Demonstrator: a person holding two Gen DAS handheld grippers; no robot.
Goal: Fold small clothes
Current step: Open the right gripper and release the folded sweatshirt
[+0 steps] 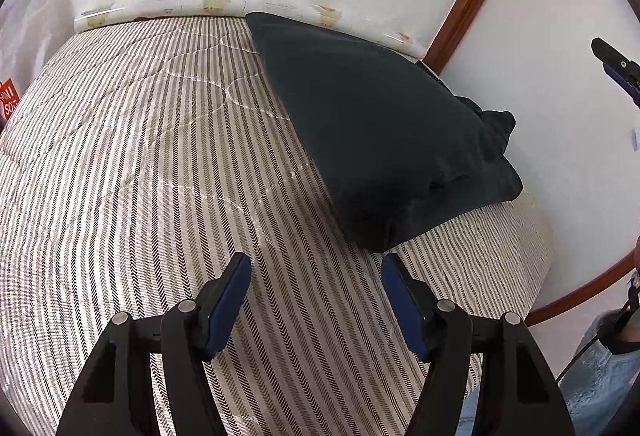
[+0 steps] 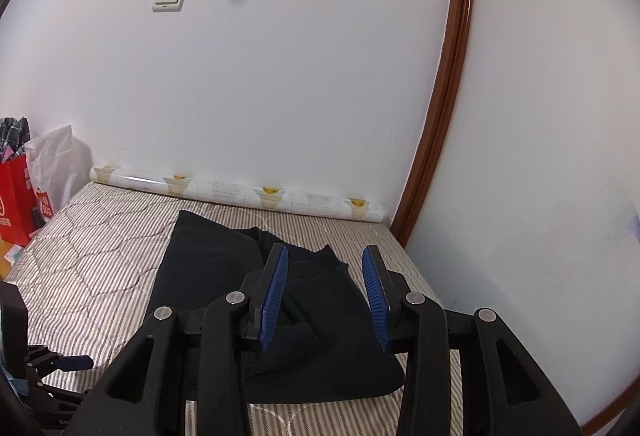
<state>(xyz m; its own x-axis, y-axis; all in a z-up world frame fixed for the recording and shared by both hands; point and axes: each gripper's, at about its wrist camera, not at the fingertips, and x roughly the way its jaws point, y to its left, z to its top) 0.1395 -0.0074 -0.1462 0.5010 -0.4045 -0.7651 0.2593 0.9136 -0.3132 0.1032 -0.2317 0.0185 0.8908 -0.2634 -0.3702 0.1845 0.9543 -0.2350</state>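
Observation:
A dark navy garment (image 1: 380, 131) lies folded into a long shape on the striped mattress (image 1: 140, 155), along its right side near the wall. My left gripper (image 1: 316, 264) is open and empty, just in front of the garment's near corner. My right gripper (image 2: 325, 256) is open and empty, held above the garment (image 2: 208, 268), over its bunched near end. The right gripper's tip also shows at the right edge of the left wrist view (image 1: 616, 63). The left gripper shows at the lower left of the right wrist view (image 2: 60, 364).
A white wall with a brown wooden trim (image 2: 448, 75) runs along the mattress's right side. A patterned roll (image 2: 240, 191) lies along the far edge. A red bag (image 2: 16, 195) and a white plastic bag (image 2: 56, 163) stand at the far left.

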